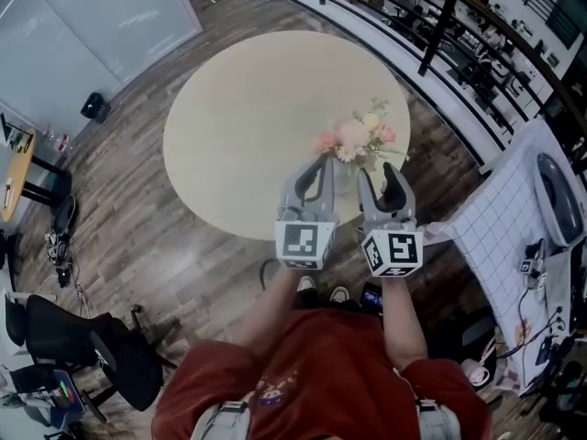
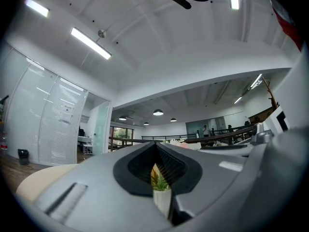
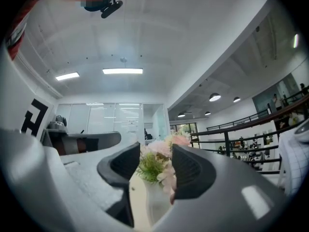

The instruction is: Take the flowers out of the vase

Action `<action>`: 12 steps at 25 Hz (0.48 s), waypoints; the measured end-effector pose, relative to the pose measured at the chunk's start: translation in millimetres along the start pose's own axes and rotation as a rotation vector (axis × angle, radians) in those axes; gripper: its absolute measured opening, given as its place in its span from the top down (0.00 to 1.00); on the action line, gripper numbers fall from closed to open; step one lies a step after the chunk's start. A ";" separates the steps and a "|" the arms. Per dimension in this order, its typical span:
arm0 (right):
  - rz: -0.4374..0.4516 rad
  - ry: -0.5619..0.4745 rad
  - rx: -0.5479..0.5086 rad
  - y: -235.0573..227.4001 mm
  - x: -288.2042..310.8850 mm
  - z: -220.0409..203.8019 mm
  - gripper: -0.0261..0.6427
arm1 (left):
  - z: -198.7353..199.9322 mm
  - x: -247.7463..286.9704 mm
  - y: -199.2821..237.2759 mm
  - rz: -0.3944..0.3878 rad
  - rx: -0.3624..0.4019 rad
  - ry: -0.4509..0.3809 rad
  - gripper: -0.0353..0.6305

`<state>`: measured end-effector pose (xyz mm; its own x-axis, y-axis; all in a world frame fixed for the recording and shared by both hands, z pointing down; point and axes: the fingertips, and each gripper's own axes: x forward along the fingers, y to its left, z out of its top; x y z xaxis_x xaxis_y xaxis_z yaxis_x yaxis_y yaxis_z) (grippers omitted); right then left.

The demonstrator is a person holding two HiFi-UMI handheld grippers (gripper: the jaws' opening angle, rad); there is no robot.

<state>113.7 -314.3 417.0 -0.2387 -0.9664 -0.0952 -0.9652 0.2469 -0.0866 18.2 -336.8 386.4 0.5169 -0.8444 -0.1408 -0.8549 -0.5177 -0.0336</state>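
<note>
A bunch of pink and cream flowers (image 1: 358, 138) with green leaves stands in a pale vase (image 1: 345, 180) near the front right edge of the round beige table (image 1: 248, 117). My left gripper (image 1: 322, 163) is just left of the vase, its jaws shut with nothing gripped. In the left gripper view (image 2: 155, 146) the vase (image 2: 162, 201) shows through the slit below the tips. My right gripper (image 1: 379, 178) is just right of the vase, open. In the right gripper view (image 3: 156, 151) the flowers (image 3: 157, 159) and vase (image 3: 155, 204) show between the parted jaws, untouched by the pads.
A black railing (image 1: 440, 26) runs along the back right. A surface under white gridded cloth (image 1: 500, 218) stands at the right, with a grey object on it. Black chairs (image 1: 83, 337) are at the lower left, and a glass partition (image 1: 101, 16) at the upper left.
</note>
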 end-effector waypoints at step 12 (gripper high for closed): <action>0.033 0.182 0.000 6.9 7.1 -70.1 0.49 | -7.0 -6.4 9.3 0.034 0.009 0.016 0.94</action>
<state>97.8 -324.5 485.3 -0.2855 -0.9548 0.0830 -0.9565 0.2785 -0.0864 7.2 -337.1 393.9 0.4881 -0.8636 -0.1264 -0.8723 -0.4876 -0.0376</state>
